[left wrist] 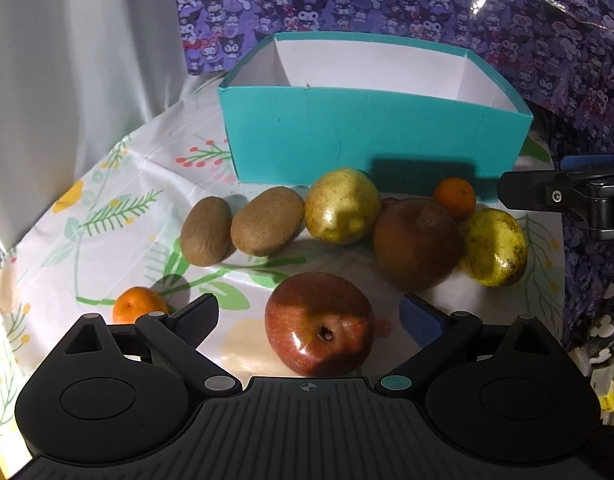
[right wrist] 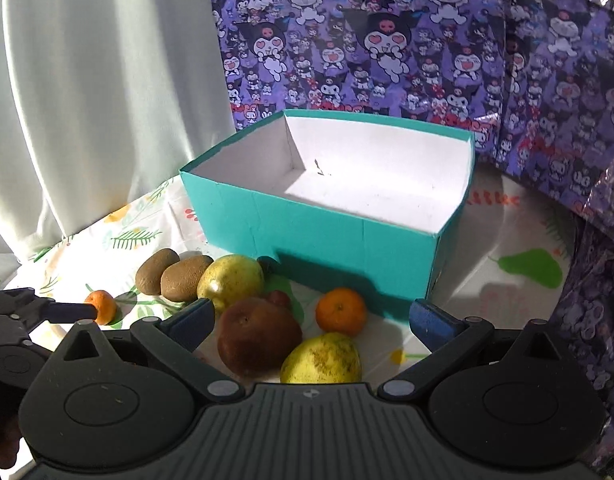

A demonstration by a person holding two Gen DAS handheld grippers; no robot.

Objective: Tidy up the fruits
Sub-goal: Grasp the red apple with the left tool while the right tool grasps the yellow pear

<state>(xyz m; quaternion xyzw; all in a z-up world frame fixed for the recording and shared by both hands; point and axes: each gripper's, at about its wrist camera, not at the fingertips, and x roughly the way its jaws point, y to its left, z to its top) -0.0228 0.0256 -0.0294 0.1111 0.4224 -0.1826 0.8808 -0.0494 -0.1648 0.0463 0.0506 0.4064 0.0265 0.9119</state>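
Observation:
An empty teal box stands at the back of the table. In front of it lie two kiwis, two yellow pears, a dark red apple and two mandarins. A shiny red apple lies between the open fingers of my left gripper. My right gripper is open above the near pear and dark apple, holding nothing; it also shows in the left wrist view.
A floral tablecloth covers the table. A white curtain hangs at the left and purple cartoon-print wrap at the back and right. A mandarin lies near my left finger. Bare cloth lies right of the box.

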